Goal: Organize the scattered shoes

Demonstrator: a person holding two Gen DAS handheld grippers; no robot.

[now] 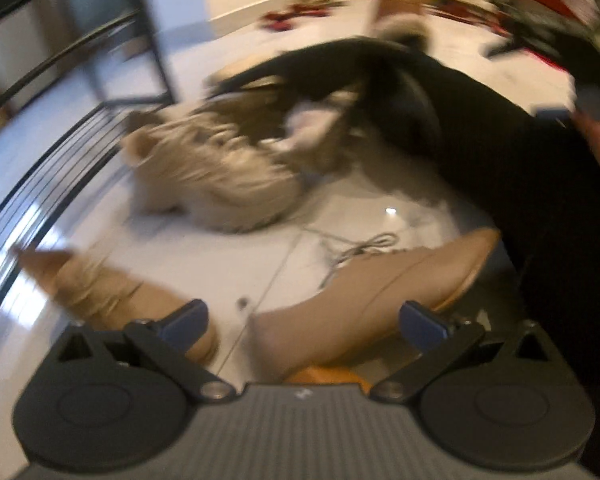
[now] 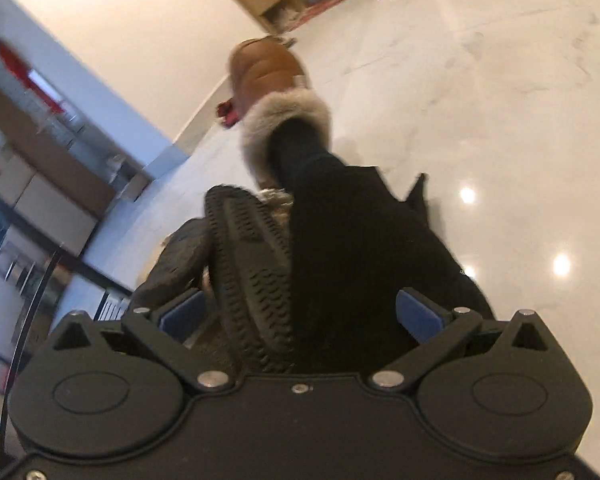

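Left tongs (image 1: 304, 322) hang apart over a smooth beige pointed boot (image 1: 380, 292) lying on the near floor (image 1: 380, 208). Right tongs (image 2: 300, 316) stand apart around a black treaded shoe sole (image 2: 252, 276).

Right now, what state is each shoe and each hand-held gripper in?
Cream chunky lace-up sneaker: upright on the floor.
Tan pointed suede boot: lying on its side.
Tan slouchy boot: lying on the floor.
Dark shoe with black treaded sole: sole-up between the fingers.
Left hand-held gripper: open.
Right hand-held gripper: open.
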